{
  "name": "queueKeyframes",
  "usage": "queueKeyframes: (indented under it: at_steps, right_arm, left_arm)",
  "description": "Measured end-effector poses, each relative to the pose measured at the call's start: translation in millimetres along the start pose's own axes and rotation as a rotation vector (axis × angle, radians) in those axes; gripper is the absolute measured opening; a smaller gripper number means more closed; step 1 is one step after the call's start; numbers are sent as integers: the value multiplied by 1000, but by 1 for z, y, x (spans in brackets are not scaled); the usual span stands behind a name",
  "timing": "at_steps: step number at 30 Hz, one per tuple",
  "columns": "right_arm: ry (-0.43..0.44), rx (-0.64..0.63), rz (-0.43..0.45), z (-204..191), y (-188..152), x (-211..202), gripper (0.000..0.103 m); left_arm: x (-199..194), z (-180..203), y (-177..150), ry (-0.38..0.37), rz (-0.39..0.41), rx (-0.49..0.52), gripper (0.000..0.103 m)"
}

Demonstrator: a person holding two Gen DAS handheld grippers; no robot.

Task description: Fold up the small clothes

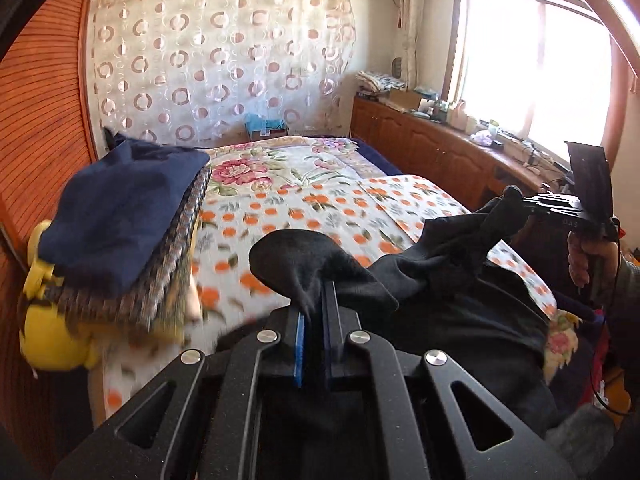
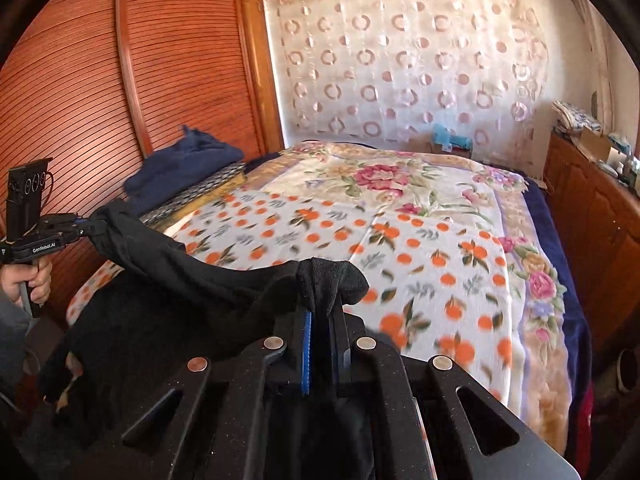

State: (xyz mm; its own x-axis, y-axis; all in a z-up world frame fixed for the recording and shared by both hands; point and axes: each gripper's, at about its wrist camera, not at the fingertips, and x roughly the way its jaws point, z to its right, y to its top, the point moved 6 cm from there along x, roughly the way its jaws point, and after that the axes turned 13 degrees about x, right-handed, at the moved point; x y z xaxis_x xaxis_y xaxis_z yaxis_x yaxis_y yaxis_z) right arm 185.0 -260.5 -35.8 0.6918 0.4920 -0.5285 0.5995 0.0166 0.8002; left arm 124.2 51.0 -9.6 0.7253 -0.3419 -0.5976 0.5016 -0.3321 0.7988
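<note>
A black garment (image 1: 448, 280) hangs stretched between both grippers above the near edge of the bed. My left gripper (image 1: 316, 300) is shut on one corner of it; the cloth bulges over the fingertips. It also shows at the left of the right wrist view (image 2: 86, 230), pinching the cloth. My right gripper (image 2: 324, 312) is shut on the other corner of the black garment (image 2: 180, 280). It shows at the right of the left wrist view (image 1: 516, 200). The lower part of the garment hangs below both grippers, out of clear view.
The bed (image 1: 300, 208) has an orange-dot sheet over a floral blanket (image 2: 400, 184). A stack of folded clothes with a navy piece on top (image 1: 120, 216) lies at the bed's left edge, on a yellow item (image 1: 56, 344). A wooden wardrobe (image 2: 120, 80) stands left, a wooden cabinet (image 1: 440, 148) right.
</note>
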Motion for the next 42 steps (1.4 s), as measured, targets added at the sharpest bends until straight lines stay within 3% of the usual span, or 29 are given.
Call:
queueKeyframes:
  at_steps: [8, 14, 21, 26, 28, 31, 33, 42]
  right_arm:
    - [0, 11, -67, -14, -65, -75, 6]
    - [2, 19, -102, -23, -86, -109, 6]
    - [-36, -37, -204, -31, -104, -90, 6]
    - [-31, -23, -209, -26, -94, -95, 15]
    - [-39, -20, -193, -24, -90, -100, 21]
    - [-47, -28, -169, -28, -90, -106, 32]
    - [-62, -30, -158, -27, -92, -104, 45]
    - [-116, -3, -124, -12, -80, -72, 55]
  left_arm:
    - [-42, 31, -56, -31, -22, -43, 8]
    - [-59, 39, -83, -47, -60, -87, 8]
    - [-60, 31, -100, 37, -107, -91, 10]
    - [-67, 20, -93, 78, -76, -82, 65]
    - [-64, 14, -90, 92, -70, -89, 77]
    - [-53, 7, -88, 77, -71, -106, 80]
    - [-43, 4, -89, 67, -85, -111, 80]
    - [-4, -19, -95, 66, -129, -136, 80]
